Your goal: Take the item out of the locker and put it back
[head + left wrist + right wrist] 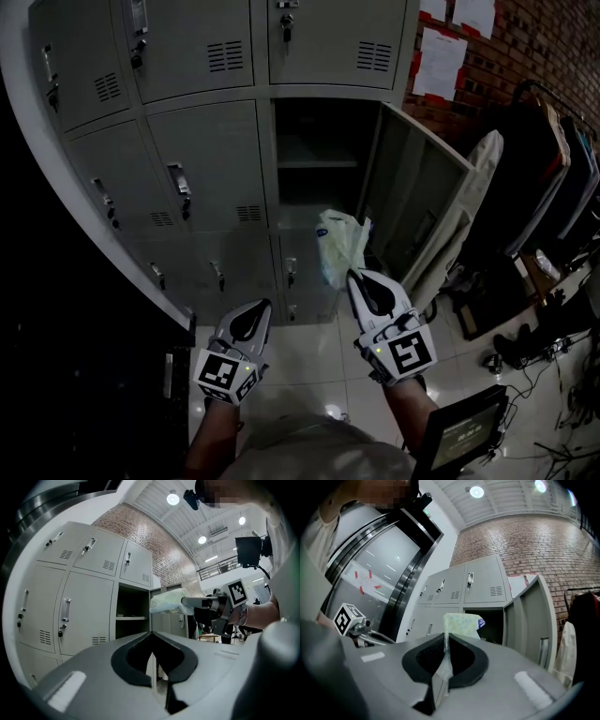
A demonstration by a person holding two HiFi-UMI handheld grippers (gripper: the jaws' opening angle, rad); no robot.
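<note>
**Plastic bag (339,246) out of locker (317,163), return not yet done**

The bag is held just in front of the locker's open compartment, outside it. It is pinched by the closed jaws of the right gripper (354,277). Removal is judged done and the putting back is left. The jaws of the left gripper (263,306) are shut on nothing, farther from the locker. The bag is seen as thin, crumpled, whitish-green film with a blue printed patch.

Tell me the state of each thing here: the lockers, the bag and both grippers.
Locker door: swung wide open.
Other locker doors: closed.
Right gripper: shut on the plastic bag.
Plastic bag: outside the locker, hanging from the jaws.
Left gripper: shut, nothing in it.
</note>
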